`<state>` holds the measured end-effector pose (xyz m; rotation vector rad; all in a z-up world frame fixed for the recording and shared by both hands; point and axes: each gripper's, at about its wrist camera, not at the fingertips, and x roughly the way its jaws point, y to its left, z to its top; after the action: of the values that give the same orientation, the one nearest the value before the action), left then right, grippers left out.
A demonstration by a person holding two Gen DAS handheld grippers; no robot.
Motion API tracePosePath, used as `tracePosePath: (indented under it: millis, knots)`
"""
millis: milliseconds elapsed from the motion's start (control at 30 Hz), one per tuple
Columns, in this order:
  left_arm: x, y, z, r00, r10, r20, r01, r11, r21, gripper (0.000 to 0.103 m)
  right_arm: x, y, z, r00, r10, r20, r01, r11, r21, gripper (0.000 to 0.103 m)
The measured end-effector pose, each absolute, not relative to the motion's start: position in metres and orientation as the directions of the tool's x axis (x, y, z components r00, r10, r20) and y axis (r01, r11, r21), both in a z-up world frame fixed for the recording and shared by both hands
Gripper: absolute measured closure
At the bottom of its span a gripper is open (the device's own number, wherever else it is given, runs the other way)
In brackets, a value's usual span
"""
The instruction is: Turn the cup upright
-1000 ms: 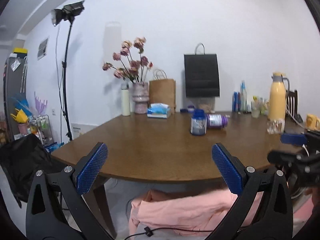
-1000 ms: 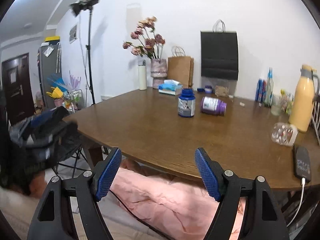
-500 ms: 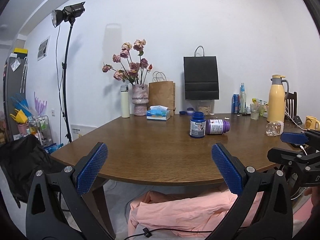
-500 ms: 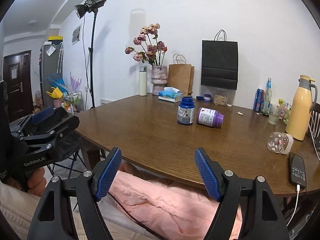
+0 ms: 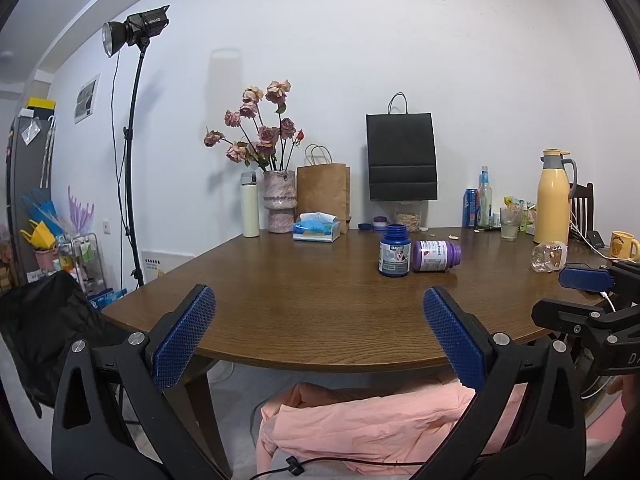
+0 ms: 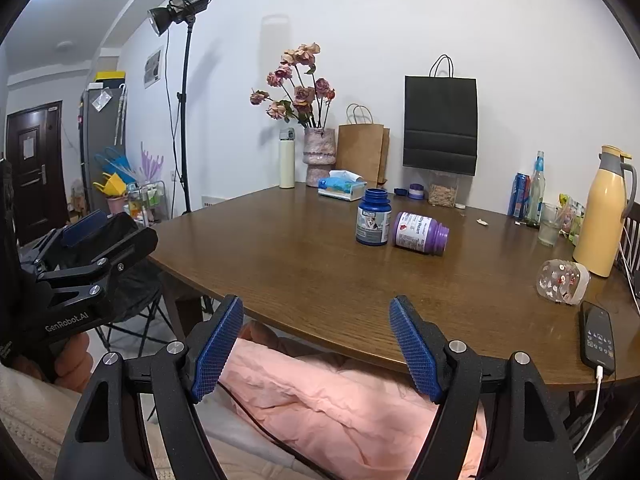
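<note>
A clear patterned cup (image 6: 562,282) lies on its side near the right edge of the brown table (image 6: 304,264), beside a yellow thermos (image 6: 604,216). In the left wrist view the cup (image 5: 549,256) shows at the far right. My right gripper (image 6: 316,304) is open and empty in front of the table's near edge, well short of the cup. My left gripper (image 5: 317,296) is also open and empty before the near edge. Each gripper shows in the other's view: the left gripper (image 6: 86,248) at the left, the right gripper (image 5: 588,292) at the right.
Mid-table stand a blue bottle (image 6: 373,218) and a purple bottle (image 6: 420,233) on its side. A phone (image 6: 597,338) on a cable lies near the cup. A drinking glass (image 6: 549,225), tissue box (image 6: 342,186), vase, bags and a yellow mug (image 5: 623,245) line the back and right. Pink cloth (image 6: 340,400) lies below the edge.
Both views have steadied from slight blur, and the table's things sit a little lower in frame. Both grippers stay open and nothing on the table has moved.
</note>
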<state>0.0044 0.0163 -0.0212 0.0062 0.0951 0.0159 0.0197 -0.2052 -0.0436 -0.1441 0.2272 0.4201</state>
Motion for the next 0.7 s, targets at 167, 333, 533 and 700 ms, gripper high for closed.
tracePosePath:
  millis: [167, 333, 533, 700]
  knots:
    - [0.0046, 0.0161, -0.0193, 0.996, 0.015, -0.092, -0.015, 1.000, 0.010, 0.000, 0.0203, -0.2052, -0.0446, 0.887, 0.388, -0.250, -0.420, 0.903, -0.090, 0.023]
    - [0.0040, 0.0162, -0.0191, 0.996, 0.016, -0.092, -0.015, 1.000, 0.009, 0.000, 0.0201, -0.2050, -0.0448, 0.887, 0.388, -0.251, -0.420, 0.903, -0.091, 0.023]
    - [0.0042, 0.0162, -0.0185, 0.996, 0.016, -0.091, -0.015, 1.000, 0.011, 0.000, 0.0197, -0.2044, -0.0466, 0.887, 0.386, -0.252, -0.419, 0.904, -0.089, 0.023]
    - [0.0047, 0.0173, -0.0177, 0.996, 0.015, -0.089, -0.014, 1.000, 0.012, 0.000, 0.0186, -0.2033, -0.0496, 0.887, 0.385, -0.253, -0.417, 0.905, -0.087, 0.023]
